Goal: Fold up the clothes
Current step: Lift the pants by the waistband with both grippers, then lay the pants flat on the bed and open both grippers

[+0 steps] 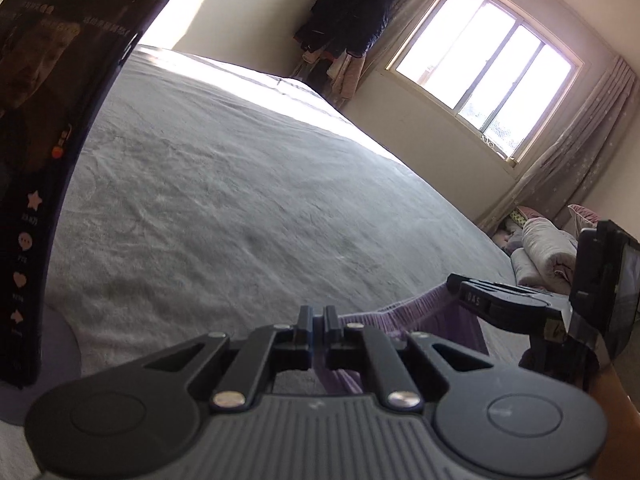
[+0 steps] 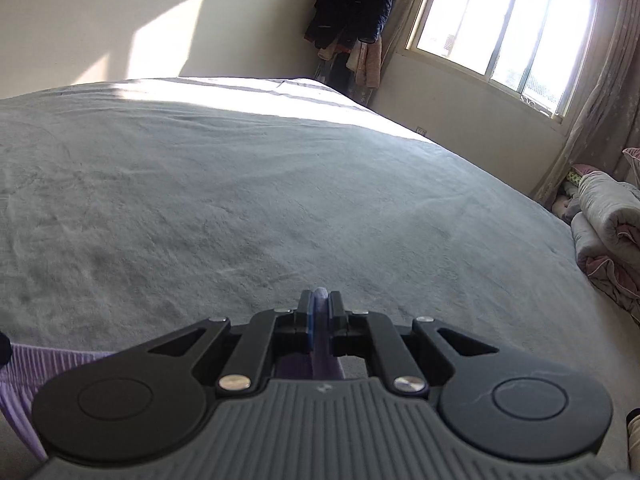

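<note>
A: Left gripper [image 1: 319, 316] — how were the jaws recorded?
B: Pressed together on a fold of the lilac garment [image 1: 404, 314]. A ribbed, gathered band of the fabric was seen stretched from there to the right gripper [image 1: 470, 292].

A: And the right gripper [image 2: 320, 304] in its own view?
B: Blue-padded fingers were noted clamped on a thin rounded ridge of the same lilac garment [image 2: 24, 368]; striped knit was visible at lower left.

A: Where was the garment held?
B: Between both grippers, low over the near edge of the bed [image 2: 280, 200], which was covered in grey, plush, faintly creased fabric.

A: Other items logged?
B: A dark, glossy phone [image 1: 52, 120] upright at left; rolled quilts [image 2: 608, 232] at the right.
</note>
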`<control>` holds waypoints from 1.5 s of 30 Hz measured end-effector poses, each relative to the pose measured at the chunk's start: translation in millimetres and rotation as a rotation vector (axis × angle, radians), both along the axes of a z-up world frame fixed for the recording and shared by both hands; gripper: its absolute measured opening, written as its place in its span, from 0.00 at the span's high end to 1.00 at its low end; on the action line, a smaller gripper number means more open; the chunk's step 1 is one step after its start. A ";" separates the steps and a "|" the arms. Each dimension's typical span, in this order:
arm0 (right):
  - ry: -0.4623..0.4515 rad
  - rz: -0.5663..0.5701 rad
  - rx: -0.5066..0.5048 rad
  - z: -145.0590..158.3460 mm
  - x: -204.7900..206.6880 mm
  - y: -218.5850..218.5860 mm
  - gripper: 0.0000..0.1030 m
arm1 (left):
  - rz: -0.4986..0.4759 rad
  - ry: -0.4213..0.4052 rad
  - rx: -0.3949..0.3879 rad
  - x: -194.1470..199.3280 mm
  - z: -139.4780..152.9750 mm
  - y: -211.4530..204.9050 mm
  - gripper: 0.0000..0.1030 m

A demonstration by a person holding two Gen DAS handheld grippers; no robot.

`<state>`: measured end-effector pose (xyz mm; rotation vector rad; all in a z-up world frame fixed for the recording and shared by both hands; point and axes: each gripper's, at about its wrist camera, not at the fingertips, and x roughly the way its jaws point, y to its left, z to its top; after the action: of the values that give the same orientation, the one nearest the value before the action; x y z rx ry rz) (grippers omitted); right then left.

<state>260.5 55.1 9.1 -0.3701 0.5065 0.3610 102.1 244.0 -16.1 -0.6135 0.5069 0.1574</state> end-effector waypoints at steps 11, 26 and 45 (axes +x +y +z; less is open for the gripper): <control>0.174 -0.022 0.138 -20.7 18.7 -18.7 0.83 | -0.018 0.103 0.015 14.5 -13.1 -5.8 0.95; 0.180 -0.042 0.134 6.4 -32.1 -77.9 0.54 | -0.065 0.095 0.009 10.8 -5.4 -14.7 0.74; 0.225 -0.224 0.094 1.4 -154.3 -206.9 0.54 | -0.318 0.154 -0.012 6.5 -7.2 -85.5 0.55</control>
<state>106.2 -151.9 10.5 -0.1793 0.7413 0.2091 108.6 158.4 -23.3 -0.5267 0.7477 -0.1010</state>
